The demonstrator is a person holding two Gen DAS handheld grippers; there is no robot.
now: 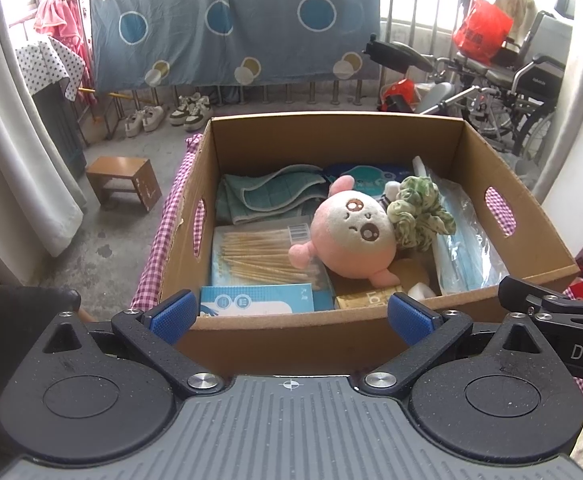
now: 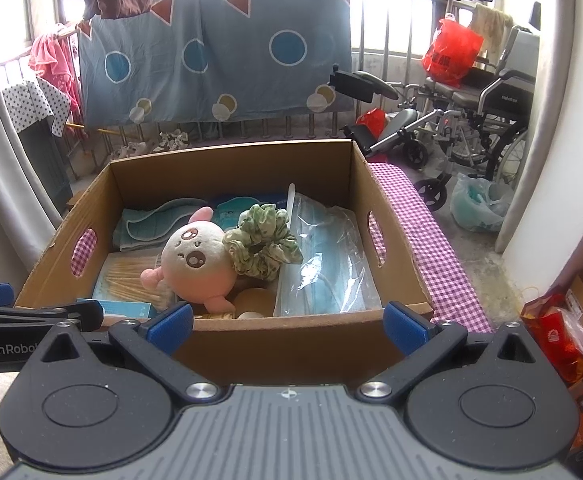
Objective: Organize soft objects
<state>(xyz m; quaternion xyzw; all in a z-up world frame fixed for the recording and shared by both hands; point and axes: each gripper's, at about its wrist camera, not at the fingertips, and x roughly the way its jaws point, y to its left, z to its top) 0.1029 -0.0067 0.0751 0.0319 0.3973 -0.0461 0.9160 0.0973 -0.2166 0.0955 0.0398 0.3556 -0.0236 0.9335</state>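
Observation:
A cardboard box (image 1: 283, 336) (image 2: 291, 344) stands on a pink checked cloth. In it lie a pink and cream plush toy (image 1: 351, 232) (image 2: 197, 260), a green scrunchie (image 1: 415, 212) (image 2: 265, 242), a folded teal cloth (image 1: 267, 198) (image 2: 147, 224), a bag of blue face masks (image 1: 463, 240) (image 2: 323, 264), a pack of cotton swabs (image 1: 251, 256) (image 2: 127, 276) and small cartons. My left gripper (image 1: 291, 316) is open and empty at the box's near wall. My right gripper (image 2: 289, 320) is open and empty there too, to the right of the left one.
The checked cloth (image 2: 431, 248) covers a surface running right of the box. A small wooden stool (image 1: 125, 180) stands on the floor at left. Wheelchairs (image 2: 471, 120) and a hung blue sheet (image 1: 231, 28) are behind. A red bag (image 2: 555, 328) sits at right.

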